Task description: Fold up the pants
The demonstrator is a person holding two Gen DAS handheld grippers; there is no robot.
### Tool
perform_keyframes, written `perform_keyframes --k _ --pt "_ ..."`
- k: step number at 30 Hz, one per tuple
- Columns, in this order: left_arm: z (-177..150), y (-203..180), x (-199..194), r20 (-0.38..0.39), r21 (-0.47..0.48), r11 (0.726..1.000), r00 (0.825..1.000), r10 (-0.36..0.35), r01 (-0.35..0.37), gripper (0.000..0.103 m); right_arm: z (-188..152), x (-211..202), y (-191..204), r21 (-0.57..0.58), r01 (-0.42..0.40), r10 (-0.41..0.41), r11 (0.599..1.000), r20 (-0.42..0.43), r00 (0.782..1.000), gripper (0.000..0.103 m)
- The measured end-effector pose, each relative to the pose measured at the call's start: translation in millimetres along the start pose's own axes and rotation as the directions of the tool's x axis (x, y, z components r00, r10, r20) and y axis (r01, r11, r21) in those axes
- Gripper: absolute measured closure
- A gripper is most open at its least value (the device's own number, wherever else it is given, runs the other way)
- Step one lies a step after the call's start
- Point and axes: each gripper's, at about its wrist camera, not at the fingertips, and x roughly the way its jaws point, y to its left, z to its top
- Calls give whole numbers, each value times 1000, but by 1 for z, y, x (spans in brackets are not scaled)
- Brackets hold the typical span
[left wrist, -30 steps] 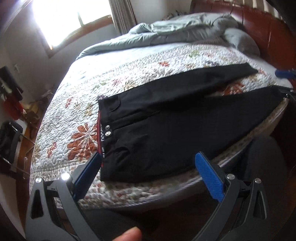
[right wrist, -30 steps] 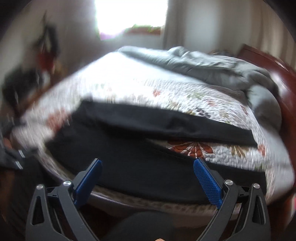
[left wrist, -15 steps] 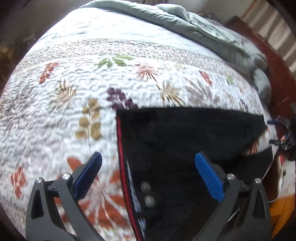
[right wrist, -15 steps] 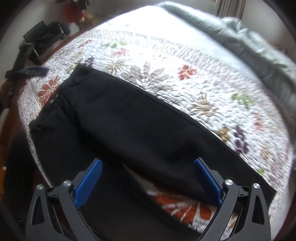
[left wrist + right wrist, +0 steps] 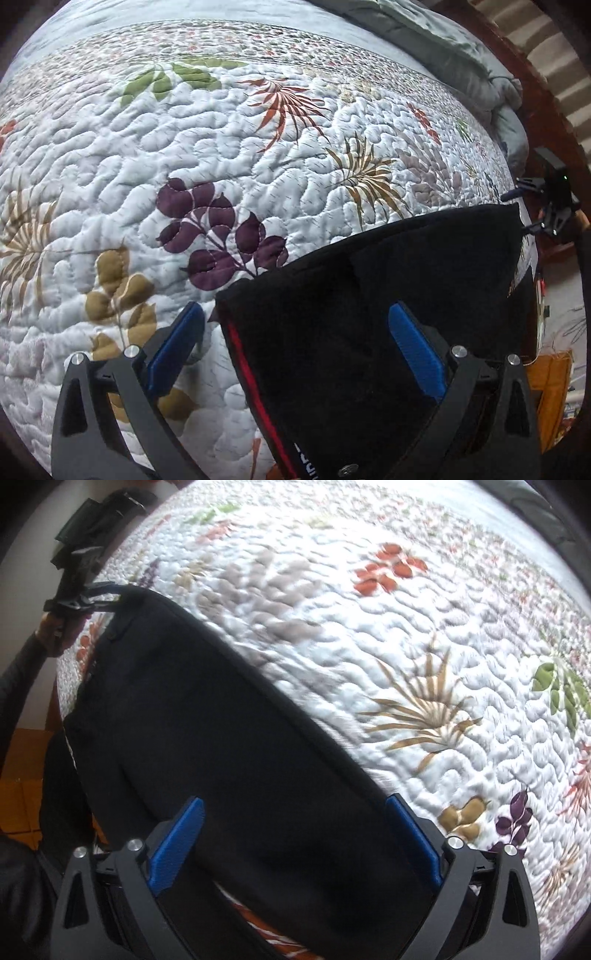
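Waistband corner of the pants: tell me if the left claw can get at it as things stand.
Probably yes. The left claw is open, its fingers either side of the waistband corner of the pants, with only quilt around it.

- The pants are lying on the quilt before me.
- A duvet is lying behind, along the quilt's far edge.

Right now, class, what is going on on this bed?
A person is starting to fold black pants laid flat on a floral quilt. The left tongs hover open over the far corner of the waistband, with its red trim. The right tongs hover open over the hem end of the far leg. Neither has gripped the cloth, and no fold is made yet.
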Motion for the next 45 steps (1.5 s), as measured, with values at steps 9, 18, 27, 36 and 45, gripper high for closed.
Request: perform_keyframes --k 9,18,27,36,45 --pt "3 3 11 -51 50 999 999 -12 15 4 11 29 -30 -14 -39 38 999 -70 997 10" --pt "7 17 -2 -52 39 999 999 12 -10 64 3 24 -48 40 -103 107 994 -121 987 75" --pt "2 -6 -34 11 95 995 1000 -13 12 83 -27 -20 -34 18 -66 67 998 -75 995 96" --pt "-26 -57 -110 137 193 981 991 1 -27 84 -68 -74 46 -52 74 -73 996 20 997 97" --pt "-106 -116 -171 248 303 948 968 22 -99 91 -138 -94 137 -60 222 -211 973 151 966 97"
